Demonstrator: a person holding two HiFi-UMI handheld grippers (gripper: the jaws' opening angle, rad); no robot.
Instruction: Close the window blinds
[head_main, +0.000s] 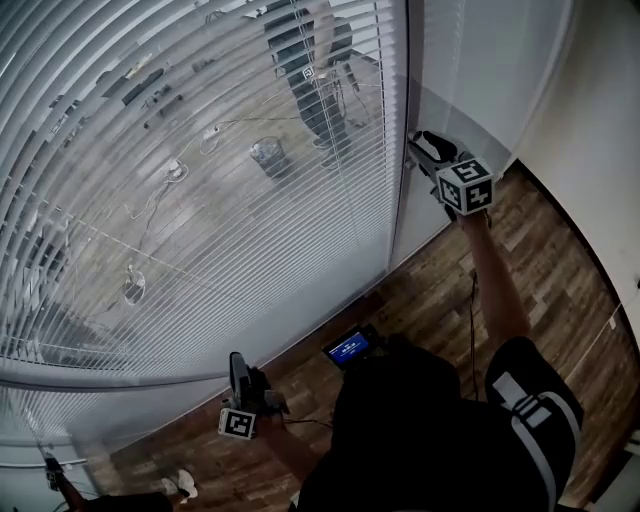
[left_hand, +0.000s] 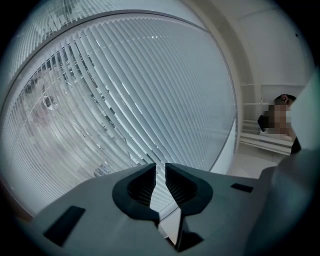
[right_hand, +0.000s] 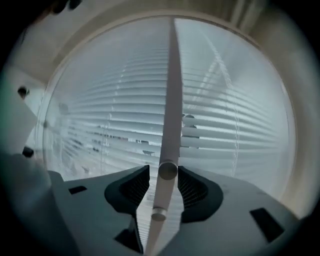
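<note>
White slatted window blinds (head_main: 200, 200) fill the left and middle of the head view; the slats stand partly open and the room reflects in the glass. A thin white tilt wand (right_hand: 171, 100) hangs down the blinds' right edge. My right gripper (head_main: 422, 143) is raised to that edge. In the right gripper view the wand's lower end sits between its jaws (right_hand: 164, 172), with a small gap on each side, so it is open around the wand. My left gripper (head_main: 238, 362) is low near the sill, pointing at the blinds (left_hand: 125, 100); its jaws (left_hand: 160, 170) are together with nothing between them.
A white window frame post (head_main: 470, 70) and a white wall (head_main: 600, 110) stand right of the blinds. Below is a wooden floor (head_main: 560, 280), with a small device with a blue screen (head_main: 348, 348) at the person's front. A person (left_hand: 280, 117) shows at the right of the left gripper view.
</note>
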